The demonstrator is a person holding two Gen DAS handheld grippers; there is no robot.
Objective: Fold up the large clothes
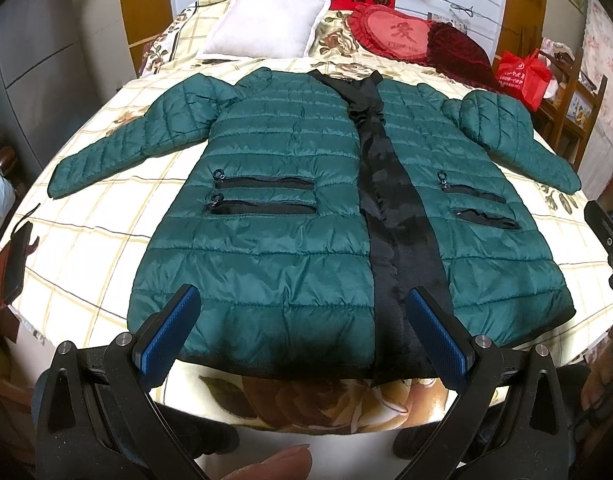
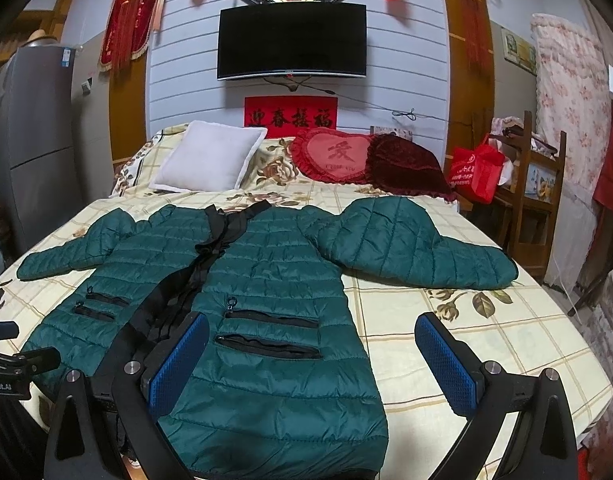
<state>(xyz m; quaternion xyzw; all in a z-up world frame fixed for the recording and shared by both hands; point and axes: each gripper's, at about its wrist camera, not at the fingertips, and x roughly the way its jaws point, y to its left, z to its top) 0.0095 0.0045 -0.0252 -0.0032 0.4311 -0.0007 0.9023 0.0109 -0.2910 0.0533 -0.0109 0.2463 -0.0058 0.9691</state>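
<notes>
Where hand-held gripper intrudes, jacket hem seemingly hidden.

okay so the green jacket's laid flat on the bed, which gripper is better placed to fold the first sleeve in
Probably the right gripper. It hangs open over the jacket's right half, and that sleeve lies spread straight ahead of it. The left gripper, also open, sits centred over the hem, with neither sleeve close.

My left wrist camera sits low at the foot of the bed, looking along it over the green jacket toward the white pillow. My right one looks the same way (tilted higher), seeing the jacket's hem closer. Both share jacket, pillow and bed.
</notes>
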